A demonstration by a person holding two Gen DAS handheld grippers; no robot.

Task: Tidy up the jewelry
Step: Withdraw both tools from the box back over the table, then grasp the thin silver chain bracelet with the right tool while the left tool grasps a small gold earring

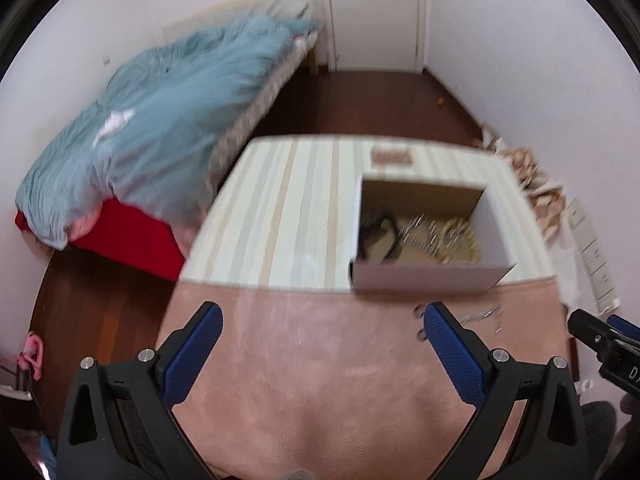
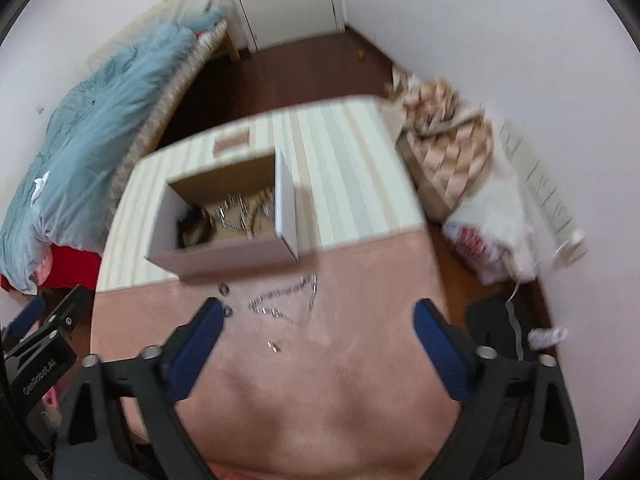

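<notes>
Holding jewelry, open box (image 2: 224, 254), chain (image 2: 286, 304) outside

Plain dusty pink on the near cloth (image 2: 320, 380) under both hand-held grippers; pale cream, beige and grey stripes on the desk (image 1: 288, 208) cover beyond; white outside and brown cardboard inside on the box (image 1: 424, 276) ahead; silver on the chain (image 2: 288, 300) between the right hand-held gripper (image 2: 318, 322) fingers; blue textured pads on black frames; light blue quilt (image 1: 160, 120) over red, off left; dark brown floor (image 1: 360, 100).
</notes>
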